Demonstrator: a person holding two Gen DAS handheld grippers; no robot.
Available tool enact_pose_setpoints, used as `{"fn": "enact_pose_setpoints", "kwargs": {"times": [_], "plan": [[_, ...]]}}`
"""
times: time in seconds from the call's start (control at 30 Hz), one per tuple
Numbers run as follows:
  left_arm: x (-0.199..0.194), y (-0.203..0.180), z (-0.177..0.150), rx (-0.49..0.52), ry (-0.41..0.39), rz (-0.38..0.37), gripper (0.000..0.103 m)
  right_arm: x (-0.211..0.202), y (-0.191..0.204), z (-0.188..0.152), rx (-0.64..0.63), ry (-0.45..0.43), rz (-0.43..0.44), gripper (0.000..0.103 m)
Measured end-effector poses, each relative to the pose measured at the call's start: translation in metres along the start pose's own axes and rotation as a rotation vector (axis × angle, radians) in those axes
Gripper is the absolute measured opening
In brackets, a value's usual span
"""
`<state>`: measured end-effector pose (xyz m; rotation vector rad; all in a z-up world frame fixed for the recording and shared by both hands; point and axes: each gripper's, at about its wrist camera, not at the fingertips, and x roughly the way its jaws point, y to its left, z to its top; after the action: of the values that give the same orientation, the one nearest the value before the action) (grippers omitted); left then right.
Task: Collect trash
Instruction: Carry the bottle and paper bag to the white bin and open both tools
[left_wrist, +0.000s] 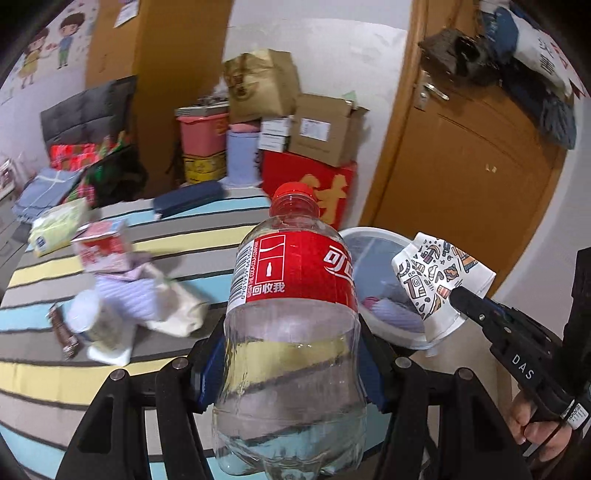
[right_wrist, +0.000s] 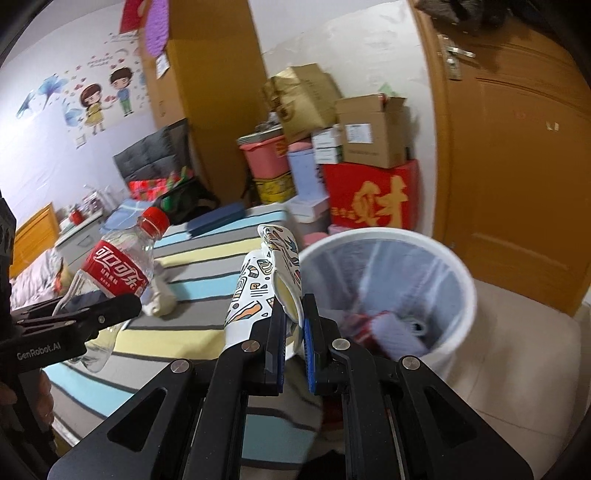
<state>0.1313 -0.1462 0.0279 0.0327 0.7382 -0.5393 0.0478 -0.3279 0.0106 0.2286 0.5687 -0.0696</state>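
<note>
My left gripper is shut on the lower body of a clear plastic cola bottle with a red label and red cap, held upright above the striped bed. In the right wrist view the same bottle leans at the left in the left gripper. My right gripper is shut on a crushed white paper cup printed with coloured doodles. The cup hangs just before the near rim of a white bin with a clear liner. The bin holds some trash.
On the striped bed cover lie a red and white carton, a tissue pack, crumpled paper and a dark blue case. Stacked boxes stand behind the bin. A wooden door is at the right.
</note>
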Motion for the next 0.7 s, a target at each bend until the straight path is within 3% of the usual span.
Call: {"fn": "enact_pose_setpoints", "kwargs": {"times": [0.43,0.7], "plan": [[0.046,-0.071,0.017,0.079,0.047,-0.097,0.062,0.0,-0.047,0.006,0.049,0.013,-0.117,0.009],[0.081,-0.095,0.021,0.114,0.099,-0.11,0.062,0.017,-0.068,0.003,0.058,0.068,-0.155,0.009]]}}
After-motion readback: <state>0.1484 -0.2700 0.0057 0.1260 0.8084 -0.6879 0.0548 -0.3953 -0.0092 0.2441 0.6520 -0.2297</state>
